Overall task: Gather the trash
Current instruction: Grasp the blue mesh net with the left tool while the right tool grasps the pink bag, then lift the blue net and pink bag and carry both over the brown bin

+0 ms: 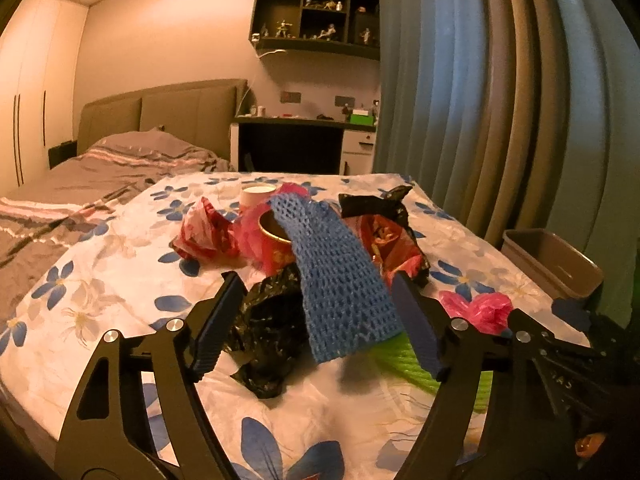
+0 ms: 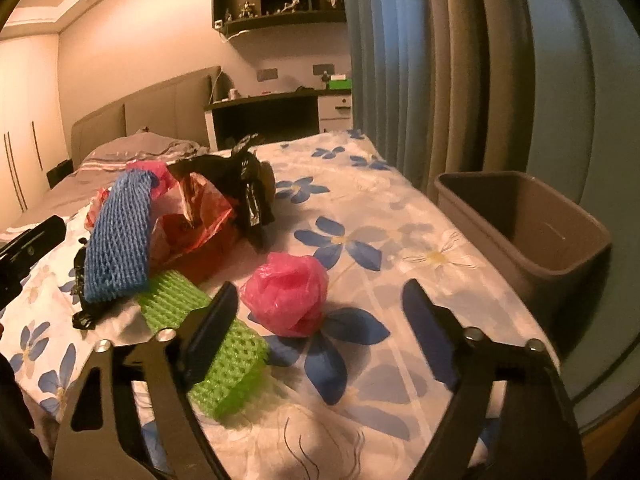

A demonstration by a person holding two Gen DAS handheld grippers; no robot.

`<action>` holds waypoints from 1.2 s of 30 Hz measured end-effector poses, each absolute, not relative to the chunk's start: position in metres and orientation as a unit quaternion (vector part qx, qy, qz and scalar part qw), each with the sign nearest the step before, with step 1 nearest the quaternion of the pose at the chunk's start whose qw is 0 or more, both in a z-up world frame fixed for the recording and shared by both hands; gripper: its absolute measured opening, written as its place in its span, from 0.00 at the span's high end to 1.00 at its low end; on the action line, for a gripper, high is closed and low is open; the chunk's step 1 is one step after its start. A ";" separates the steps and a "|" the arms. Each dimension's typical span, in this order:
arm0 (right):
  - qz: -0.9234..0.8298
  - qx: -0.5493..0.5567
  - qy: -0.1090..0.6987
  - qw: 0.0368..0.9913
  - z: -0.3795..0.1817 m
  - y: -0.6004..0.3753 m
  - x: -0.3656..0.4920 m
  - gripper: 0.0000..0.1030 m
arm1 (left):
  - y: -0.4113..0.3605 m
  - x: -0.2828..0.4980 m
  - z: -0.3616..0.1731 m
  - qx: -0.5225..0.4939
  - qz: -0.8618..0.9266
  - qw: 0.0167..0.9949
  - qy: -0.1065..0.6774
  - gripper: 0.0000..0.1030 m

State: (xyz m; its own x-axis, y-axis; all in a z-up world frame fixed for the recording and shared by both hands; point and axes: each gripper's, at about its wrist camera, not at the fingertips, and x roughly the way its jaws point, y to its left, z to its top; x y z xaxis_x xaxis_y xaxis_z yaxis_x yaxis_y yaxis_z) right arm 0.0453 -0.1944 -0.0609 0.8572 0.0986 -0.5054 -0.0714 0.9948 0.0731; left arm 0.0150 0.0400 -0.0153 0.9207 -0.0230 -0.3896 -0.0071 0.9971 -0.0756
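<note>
Both tongs, left [image 1: 318, 316] and right [image 2: 324, 320], gape empty; blue mesh [image 1: 340, 276] half-hides black bag [image 1: 268, 340].

- home bedroom
- bed [image 1: 120, 156] with padded headboard [image 1: 168, 114]
- wardrobe doors [image 1: 28, 96], desk [image 1: 292, 140]
- wall shelf [image 1: 316, 16] of figurines, long curtains [image 1: 500, 92]

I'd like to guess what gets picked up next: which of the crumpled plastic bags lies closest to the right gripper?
The pink bag, balled up alone just ahead of the right gripper. The black bags and red bag lie farther back in the pile.
</note>
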 end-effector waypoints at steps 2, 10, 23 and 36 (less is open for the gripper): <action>0.046 0.029 0.269 0.962 -0.063 -0.194 0.050 0.25 | 0.043 0.018 -0.018 -0.039 -0.006 0.979 0.202 0.26; 0.073 0.025 0.306 0.949 -0.079 -0.187 0.073 0.65 | 0.046 0.034 -0.031 -0.048 -0.029 0.972 0.228 0.32; 0.074 0.025 0.287 0.955 -0.074 -0.195 0.069 0.74 | 0.056 0.059 -0.049 -0.094 -0.063 0.951 0.289 0.75; 0.075 0.025 0.269 0.960 -0.064 -0.199 0.062 0.74 | 0.046 0.056 -0.041 -0.084 -0.083 0.954 0.276 0.95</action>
State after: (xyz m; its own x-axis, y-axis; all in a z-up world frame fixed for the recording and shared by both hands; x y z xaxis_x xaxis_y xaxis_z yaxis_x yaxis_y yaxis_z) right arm 0.0620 -0.1987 -0.0636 0.8445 0.1571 -0.5120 -0.1303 0.9875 0.0882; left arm 0.0560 0.0456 -0.0409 0.8332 -0.2056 -0.5133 0.1127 0.9720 -0.2063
